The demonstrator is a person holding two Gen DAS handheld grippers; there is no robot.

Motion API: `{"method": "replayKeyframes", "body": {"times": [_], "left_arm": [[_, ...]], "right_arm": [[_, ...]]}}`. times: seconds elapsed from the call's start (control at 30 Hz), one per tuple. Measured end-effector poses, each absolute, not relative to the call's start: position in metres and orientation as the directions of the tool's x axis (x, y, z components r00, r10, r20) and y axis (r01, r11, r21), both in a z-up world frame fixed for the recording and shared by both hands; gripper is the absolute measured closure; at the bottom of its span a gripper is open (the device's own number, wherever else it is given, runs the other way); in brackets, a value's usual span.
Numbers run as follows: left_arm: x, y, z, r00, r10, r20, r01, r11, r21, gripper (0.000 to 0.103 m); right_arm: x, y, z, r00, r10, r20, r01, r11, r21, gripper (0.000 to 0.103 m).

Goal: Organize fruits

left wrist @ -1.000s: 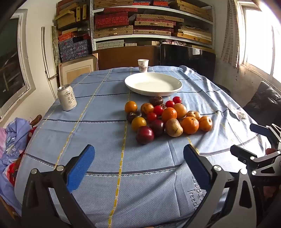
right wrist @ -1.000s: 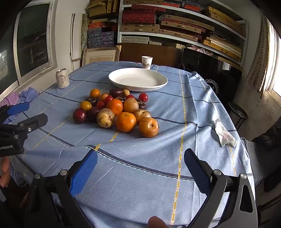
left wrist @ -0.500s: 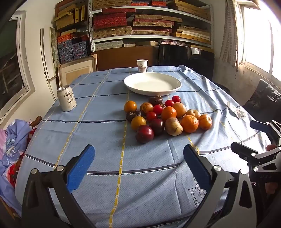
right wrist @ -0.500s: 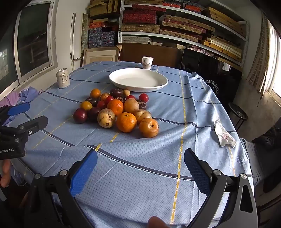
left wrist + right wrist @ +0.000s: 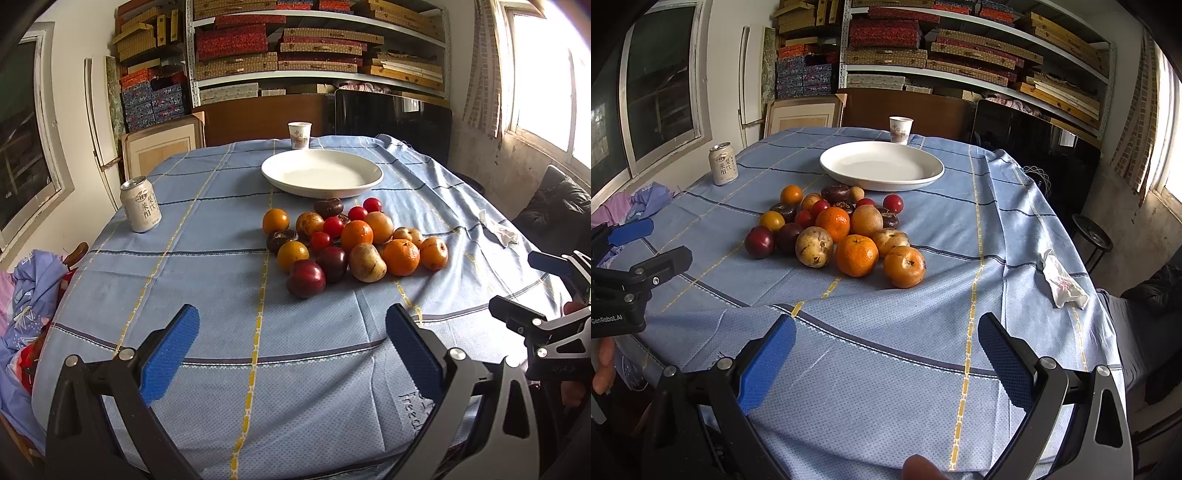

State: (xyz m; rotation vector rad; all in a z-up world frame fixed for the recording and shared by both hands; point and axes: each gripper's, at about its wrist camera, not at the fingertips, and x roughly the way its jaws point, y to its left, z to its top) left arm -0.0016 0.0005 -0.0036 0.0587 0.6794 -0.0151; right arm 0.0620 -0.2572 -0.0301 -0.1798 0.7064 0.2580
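1. Since a second ago almost nothing has changed. The left tool (image 5: 291, 345) and the right tool (image 5: 886, 354) have drifted only slightly over the near edge of the desk (image 5: 960, 229). No fruit has shifted.
2. Both tools are spread wide and hold nothing.
3. The fruit pile (image 5: 834, 232) lies loose on the blue cloth, mid-desk, just in front of the white plate (image 5: 882, 166), which is bare. The sorting looks not yet begun. The plate is the likely place for the fruit, though that is a guess.
4. Nearest the right tool are an orange (image 5: 857, 255) and a blemished orange fruit (image 5: 904, 266). Nearest the left tool is a dark red plum (image 5: 306, 278).
5. Hard to make out:
   - The small dark fruits at the far side of the pile hide behind the larger ones, so their kinds and number are unclear.
   - The can (image 5: 141, 205) at far left and the paper cup (image 5: 300, 135) behind the plate carry print too small to read.
   - The crumpled tissue (image 5: 1062, 282) lies at the right edge.
   - Only fingertips of the person show.
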Motion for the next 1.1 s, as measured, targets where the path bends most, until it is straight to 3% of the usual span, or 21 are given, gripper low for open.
{"method": "replayKeyframes", "body": {"times": [1.1], "left_arm": [[-0.0031, -0.0021, -0.0127, 0.770, 0.001, -0.638, 0.038, 0.998, 0.048, 0.004]], "right_arm": [[0.0625, -0.2536, -0.0325, 0.729, 0.171, -0.663, -0.296, 0.952, -0.080, 0.003]]}}
